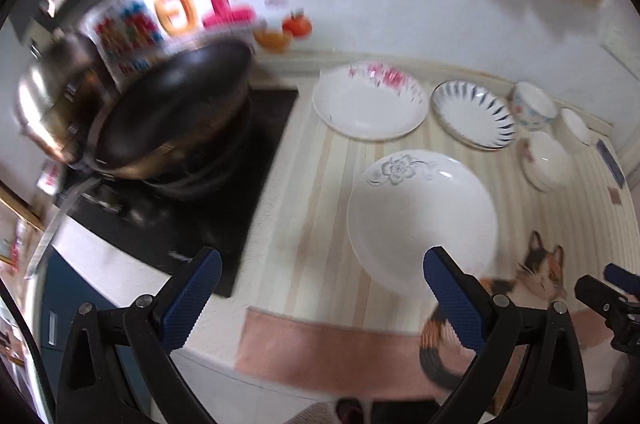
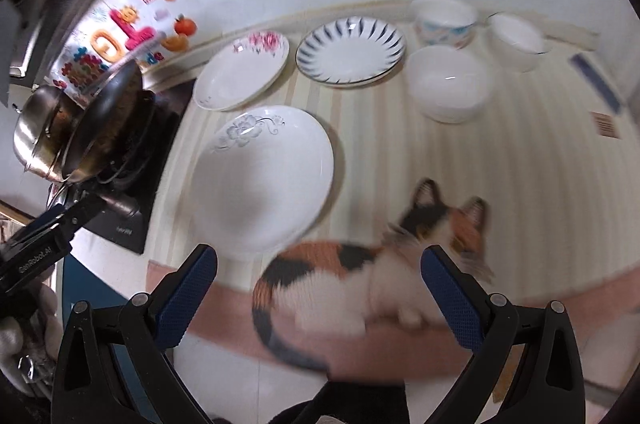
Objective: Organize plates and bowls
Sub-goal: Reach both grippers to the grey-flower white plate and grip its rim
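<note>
Both tools hang over the striped counter mat (image 2: 500,160) with nothing between their blue pads — the left gripper (image 1: 322,298) and the right gripper (image 2: 320,298) each stand wide apart. Nearest lies the large white plate with a grey flower (image 2: 262,180); behind it sit the pink-flowered white plate (image 2: 240,74) and the blue-rayed plate (image 2: 350,54). Three white bowls (image 2: 448,88) cluster to the right. A printed calico cat (image 2: 360,264) marks the mat's near edge — a dark wok (image 1: 172,108) crowds the stove at left.
</note>
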